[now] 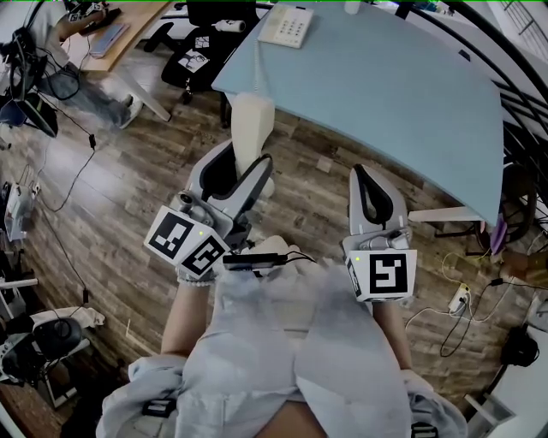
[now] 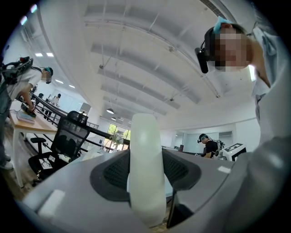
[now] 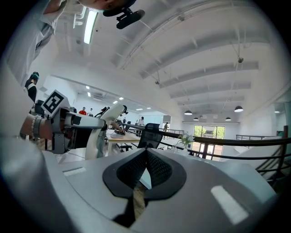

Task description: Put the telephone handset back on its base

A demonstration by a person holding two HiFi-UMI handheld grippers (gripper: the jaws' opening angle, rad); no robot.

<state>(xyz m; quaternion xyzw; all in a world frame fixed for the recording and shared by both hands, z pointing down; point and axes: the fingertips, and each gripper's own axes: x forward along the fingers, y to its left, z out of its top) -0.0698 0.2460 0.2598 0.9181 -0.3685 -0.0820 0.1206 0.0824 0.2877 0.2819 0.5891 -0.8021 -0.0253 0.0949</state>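
Nearest, low over the lap: right gripper [image 1: 363, 178], jaws pressed together on nothing, tips aimed at the table, likely just idling as the spare. Just beside it, left gripper [image 1: 253, 171], jaws narrowed onto handset [image 1: 252, 127], pinching its near end from both sides. Rest of handset sticking forward past the jaws, over the floor [image 1: 128, 214], touching nothing else. Probably gripped at the end to leave the long body free for laying into the cradle. Beyond that, pale blue table [image 1: 385, 103], near edge just past the handset's tip. Far back at the table's left corner, base [image 1: 287, 26], cream, keypad up; cradle looks vacant but too small to confirm. So handset well apart from base: base ahead and slightly right of left gripper, most of the table's depth between them. Judged step: carrying, placement not yet begun. Next move calls for a long forward reach, then lining handset lengthwise with cradle. Risk: shoving the base off its corner on contact.
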